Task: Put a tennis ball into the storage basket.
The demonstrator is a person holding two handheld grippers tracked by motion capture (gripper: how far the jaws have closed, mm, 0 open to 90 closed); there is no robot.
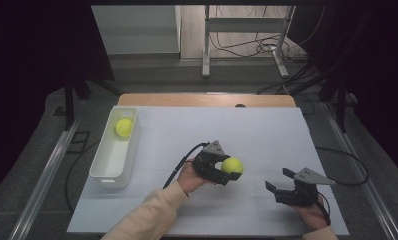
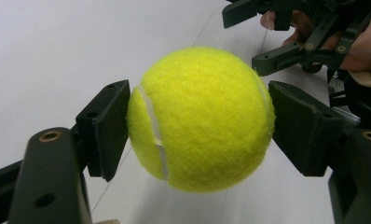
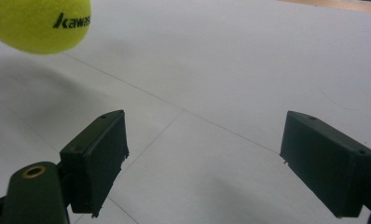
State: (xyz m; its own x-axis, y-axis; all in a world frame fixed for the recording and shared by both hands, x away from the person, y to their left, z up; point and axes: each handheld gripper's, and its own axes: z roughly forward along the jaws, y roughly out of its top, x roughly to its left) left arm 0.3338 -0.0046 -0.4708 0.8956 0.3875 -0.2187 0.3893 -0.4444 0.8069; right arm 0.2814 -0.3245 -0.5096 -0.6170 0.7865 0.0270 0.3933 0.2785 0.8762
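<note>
The fuzzy yellow-green tennis ball [image 2: 200, 119] with a white curved seam sits right between the two black jaws of the left gripper [image 2: 200, 126]. Both flat pads press its sides, and it hangs above the white table sheet [image 2: 58, 46]. Past the right jaw, a hand holds the other black gripper [image 2: 286, 32], jaws apart.

A fuzzy yellow tennis ball [image 2: 200, 119] with a white seam and black lettering sits lifted off the white table sheet [image 1: 267, 135], near its middle.
</note>
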